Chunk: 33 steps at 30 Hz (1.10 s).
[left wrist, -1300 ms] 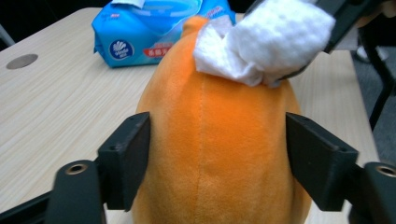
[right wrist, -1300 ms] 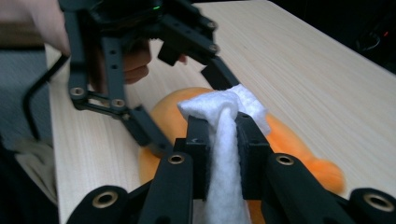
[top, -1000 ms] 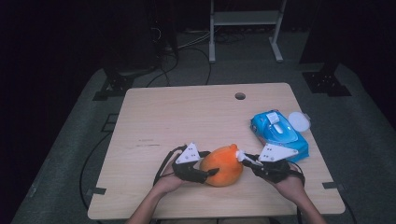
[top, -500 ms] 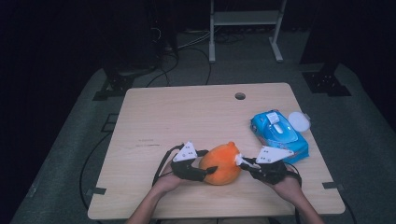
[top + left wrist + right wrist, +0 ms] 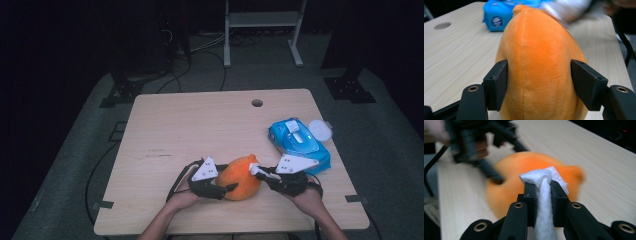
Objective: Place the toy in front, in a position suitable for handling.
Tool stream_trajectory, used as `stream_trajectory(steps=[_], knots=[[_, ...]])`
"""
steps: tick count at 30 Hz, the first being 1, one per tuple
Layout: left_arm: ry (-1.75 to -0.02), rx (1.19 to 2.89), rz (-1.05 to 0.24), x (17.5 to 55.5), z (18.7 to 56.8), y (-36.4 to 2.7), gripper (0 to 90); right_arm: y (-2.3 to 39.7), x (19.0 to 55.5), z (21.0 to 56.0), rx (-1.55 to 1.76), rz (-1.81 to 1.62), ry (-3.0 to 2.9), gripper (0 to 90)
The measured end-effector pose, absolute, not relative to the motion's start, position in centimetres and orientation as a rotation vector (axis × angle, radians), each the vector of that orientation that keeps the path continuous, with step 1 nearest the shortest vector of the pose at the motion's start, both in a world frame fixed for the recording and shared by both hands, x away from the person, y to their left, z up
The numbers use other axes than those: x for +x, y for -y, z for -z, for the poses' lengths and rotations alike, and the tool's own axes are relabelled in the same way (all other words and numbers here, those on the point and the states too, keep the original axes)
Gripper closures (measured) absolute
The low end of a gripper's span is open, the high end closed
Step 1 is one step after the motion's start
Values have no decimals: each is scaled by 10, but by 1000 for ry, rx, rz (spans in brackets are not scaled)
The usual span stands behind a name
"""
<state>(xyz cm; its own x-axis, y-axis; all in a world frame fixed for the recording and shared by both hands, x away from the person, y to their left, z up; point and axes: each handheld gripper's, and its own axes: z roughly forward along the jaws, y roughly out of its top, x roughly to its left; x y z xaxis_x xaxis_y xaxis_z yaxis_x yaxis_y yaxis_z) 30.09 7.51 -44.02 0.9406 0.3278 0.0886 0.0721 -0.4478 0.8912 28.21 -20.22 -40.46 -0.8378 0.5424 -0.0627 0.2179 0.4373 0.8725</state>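
Left gripper (image 5: 220, 187): lower centre of the high view, clamped on the toy's flanks; its jaws have just been closing, with the toy between them.
Toy (image 5: 241, 177): orange plush, on the tabletop near the bottom edge, between the two grippers.
Right gripper (image 5: 260, 172): lower right of centre, clenched on a wipe.
Wipe (image 5: 543, 195): white, folded, pinched upright between the jaws; its tip touches the toy's top.
Tabletop (image 5: 200, 130): pale wood, bare across the middle.
Pack (image 5: 298, 145): blue wipe pack, right of centre, just beyond the right gripper.
Lid (image 5: 320, 129): white disc beside the pack's far corner.
Risk, slip: the plush is soft and rounded; a hard rub could squeeze it out of the left jaws.
Risk, wipe: held by a narrow fold, it may drag loose on the fabric.
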Motion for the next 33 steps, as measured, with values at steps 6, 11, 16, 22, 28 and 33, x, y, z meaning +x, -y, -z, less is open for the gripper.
stream_trajectory(steps=[6, 11, 16, 22, 28, 33], knots=[[-186, 2052, -316, 291, 439, -64, 328, 228, 293, 408, 780, -1373, -2327, 773], [-163, 2055, -299, 290, 440, -65, 313, 215, 284, 398, 680, -1401, -2339, 773], [-256, 2015, -220, 301, 435, -71, 210, 220, 288, 405, 697, -1342, -2374, 773], [-139, 2051, -259, 288, 440, -58, 300, 213, 281, 392, 638, -1450, -2387, 773], [-130, 2064, -275, 286, 439, -59, 303, 208, 282, 394, 582, -1369, -2434, 773], [-196, 2009, -202, 292, 438, -56, 212, 234, 290, 401, 690, -1341, -2425, 773]])
